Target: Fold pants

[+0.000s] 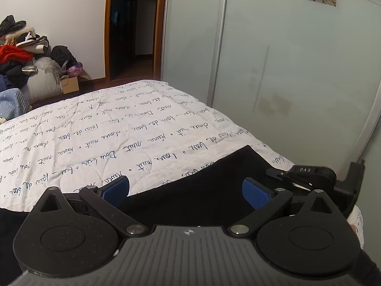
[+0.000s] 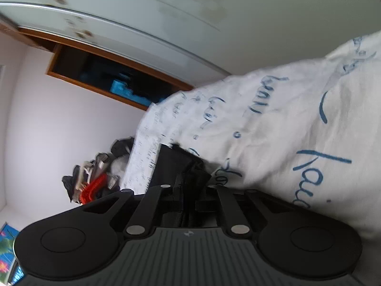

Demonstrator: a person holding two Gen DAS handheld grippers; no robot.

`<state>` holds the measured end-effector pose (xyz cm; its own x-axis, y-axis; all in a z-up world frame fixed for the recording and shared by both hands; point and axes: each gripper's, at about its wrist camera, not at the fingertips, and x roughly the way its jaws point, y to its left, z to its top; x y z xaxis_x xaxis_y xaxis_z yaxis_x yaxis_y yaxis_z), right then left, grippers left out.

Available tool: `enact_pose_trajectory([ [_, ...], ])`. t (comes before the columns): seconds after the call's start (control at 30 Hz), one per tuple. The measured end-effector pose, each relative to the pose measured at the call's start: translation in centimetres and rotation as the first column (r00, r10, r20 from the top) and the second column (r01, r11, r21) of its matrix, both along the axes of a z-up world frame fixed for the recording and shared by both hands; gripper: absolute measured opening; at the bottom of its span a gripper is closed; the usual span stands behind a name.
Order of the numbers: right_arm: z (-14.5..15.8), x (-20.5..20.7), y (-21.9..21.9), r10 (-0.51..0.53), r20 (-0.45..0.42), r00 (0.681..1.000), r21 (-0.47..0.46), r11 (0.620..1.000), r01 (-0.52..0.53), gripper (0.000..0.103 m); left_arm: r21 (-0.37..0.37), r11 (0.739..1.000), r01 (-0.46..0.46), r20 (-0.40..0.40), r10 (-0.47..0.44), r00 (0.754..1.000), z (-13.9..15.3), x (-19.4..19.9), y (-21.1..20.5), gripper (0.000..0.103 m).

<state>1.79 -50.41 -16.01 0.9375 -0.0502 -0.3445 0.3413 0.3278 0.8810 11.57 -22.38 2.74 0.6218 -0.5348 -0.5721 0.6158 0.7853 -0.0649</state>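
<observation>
On the bed (image 1: 95, 131) with its lettered white cover, the right gripper (image 2: 188, 190) has its fingers clamped on the black pants (image 1: 202, 178) while the left gripper (image 1: 185, 188) waits with fingers apart above them, so a fold seems in hand; next, carry the held edge over.

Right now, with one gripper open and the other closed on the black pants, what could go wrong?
1. Only the right gripper pinches the pants; the left gripper stands open over them, so a lift may drag the fabric crooked.
2. The pants lie near the edge of the bed cover and could slide off.
</observation>
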Motion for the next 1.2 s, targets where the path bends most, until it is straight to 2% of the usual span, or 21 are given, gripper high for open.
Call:
enact_pose_trajectory([
  [0.1, 1.9, 0.2, 1.7, 0.018, -0.032, 0.999, -0.169, 0.985, -0.023, 0.008, -0.012, 1.0, 0.028, -0.054, -0.029, 0.998, 0.3, 1.8, -1.3, 0.102],
  [0.17, 3.4, 0.6, 3.1, 0.028, -0.069, 0.997, -0.308, 0.95, -0.048, 0.008, -0.015, 0.997, 0.074, -0.156, -0.075, 0.985, 0.9, 4.1, -3.8, 0.102],
  [0.23, 4.3, 0.9, 4.4, 0.035, -0.09, 0.995, -0.409, 0.91, -0.069, 0.008, -0.042, 0.994, 0.103, -0.284, -0.111, 0.952, 1.4, 6.5, -6.9, 0.102],
  [0.3, 5.0, 1.0, 5.7, 0.03, -0.099, 0.995, -0.49, 0.868, -0.075, 0.008, -0.041, 0.986, 0.163, -0.385, -0.166, 0.908, 1.3, 7.9, -10.6, 0.1],
  [0.37, 5.5, 1.0, 7.2, 0.038, -0.104, 0.994, -0.57, 0.817, -0.091, 0.008, -0.001, 0.974, 0.228, -0.433, -0.206, 0.878, 0.7, 8.3, -14.7, 0.096],
  [0.4, 5.8, 1.1, 7.9, 0.04, -0.108, 0.993, -0.61, 0.787, -0.098, 0.008, 0.028, 0.967, 0.253, -0.439, -0.215, 0.872, 0.2, 8.1, -16.3, 0.092],
  [0.5, 6.3, 1.2, 9.9, 0.048, -0.119, 0.992, -0.701, 0.704, -0.118, 0.008, 0.16, 0.935, 0.316, -0.465, -0.211, 0.86, -2.1, 7.4, -21.0, 0.092],
  [0.57, 6.3, 1.3, 10.6, 0.051, -0.128, 0.991, -0.734, 0.667, -0.129, 0.008, 0.23, 0.915, 0.331, -0.443, -0.205, 0.873, -3.2, 6.8, -22.5, 0.092],
  [0.63, 6.6, 1.5, 11.2, 0.056, -0.138, 0.989, -0.756, 0.638, -0.142, 0.008, 0.3, 0.884, 0.359, -0.419, -0.216, 0.882, -4.1, 6.2, -23.3, 0.091],
  [0.67, 6.5, 1.6, 11.3, 0.059, -0.144, 0.988, -0.764, 0.628, -0.149, 0.008, 0.328, 0.869, 0.372, -0.411, -0.223, 0.884, -4.5, 6.0, -23.4, 0.086],
  [0.73, 6.6, 1.8, 11.7, 0.068, -0.155, 0.985, -0.774, 0.611, -0.165, 0.008, 0.377, 0.85, 0.368, -0.394, -0.212, 0.894, -5.2, 6.5, -23.1, 0.066],
  [0.77, 6.6, 2.0, 11.9, 0.075, -0.163, 0.984, -0.777, 0.605, -0.174, 0.008, 0.394, 0.85, 0.35, -0.389, -0.191, 0.901, -5.6, 6.9, -22.7, 0.043],
  [0.8, 6.6, 2.1, 12.0, 0.078, -0.17, 0.982, -0.779, 0.6, -0.182, 0.008, 0.402, 0.855, 0.327, -0.39, -0.163, 0.906, -5.9, 7.6, -22.5, 0.037],
  [0.9, 6.7, 2.3, 12.2, 0.091, -0.179, 0.98, -0.782, 0.591, -0.198, 0.008, 0.337, 0.902, 0.27, -0.41, -0.117, 0.904, -6.2, 9.3, -20.4, 0.039],
  [0.97, 6.8, 2.4, 12.6, 0.11, -0.185, 0.977, -0.792, 0.572, -0.215, 0.008, 0.317, 0.916, 0.246, -0.4, -0.106, 0.911, -6.0, 9.2, -19.2, 0.036],
  [1.07, 7.1, 2.5, 14.0, 0.13, -0.198, 0.972, -0.829, 0.506, -0.237, 0.009, 0.302, 0.923, 0.238, -0.361, -0.121, 0.925, -5.3, 8.2, -18.0, 0.022],
  [1.17, 7.5, 2.3, 15.7, 0.139, -0.198, 0.97, -0.876, 0.419, -0.238, 0.008, 0.291, 0.932, 0.214, -0.318, -0.116, 0.941, -4.2, 7.1, -16.5, 0.016],
  [1.2, 7.7, 2.2, 16.3, 0.141, -0.199, 0.97, -0.888, 0.393, -0.239, 0.008, 0.286, 0.936, 0.205, -0.303, -0.115, 0.946, -3.9, 6.7, -16.0, 0.007],
])
